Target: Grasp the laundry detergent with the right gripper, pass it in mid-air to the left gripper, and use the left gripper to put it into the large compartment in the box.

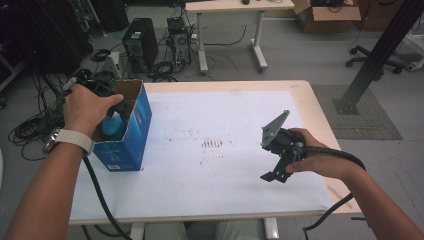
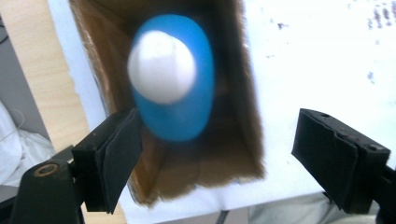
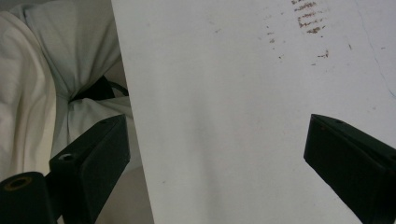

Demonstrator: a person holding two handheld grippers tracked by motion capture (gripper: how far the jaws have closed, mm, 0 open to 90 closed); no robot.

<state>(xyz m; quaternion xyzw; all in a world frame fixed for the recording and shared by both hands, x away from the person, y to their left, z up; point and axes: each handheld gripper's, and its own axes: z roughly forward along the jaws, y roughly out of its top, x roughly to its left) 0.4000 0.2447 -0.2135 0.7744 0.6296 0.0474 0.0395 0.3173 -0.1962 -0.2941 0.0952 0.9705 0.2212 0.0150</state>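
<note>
The smooth blue plastic bottle with a white rounded cap (image 2: 173,88) stands in the open blue cardboard box (image 1: 131,131); it looks light and slippery, best pinched across its body below the cap. Left gripper (image 2: 215,154) is spread above it, holding nothing; right gripper (image 3: 217,163) is spread over the white-covered surface (image 3: 233,116).

One blue box (image 1: 129,131), one blue bottle (image 2: 175,88), two grippers

Lab or workshop: computer towers (image 1: 140,44) on floor, tangled cables (image 1: 165,70), cardboard box (image 1: 327,15).

Hidden and blurred parts

The bottle (image 2: 170,79) is blurred, its lower body hidden inside the box (image 1: 131,131); the left gripper (image 1: 107,102) seems mostly covered by the hand
</note>
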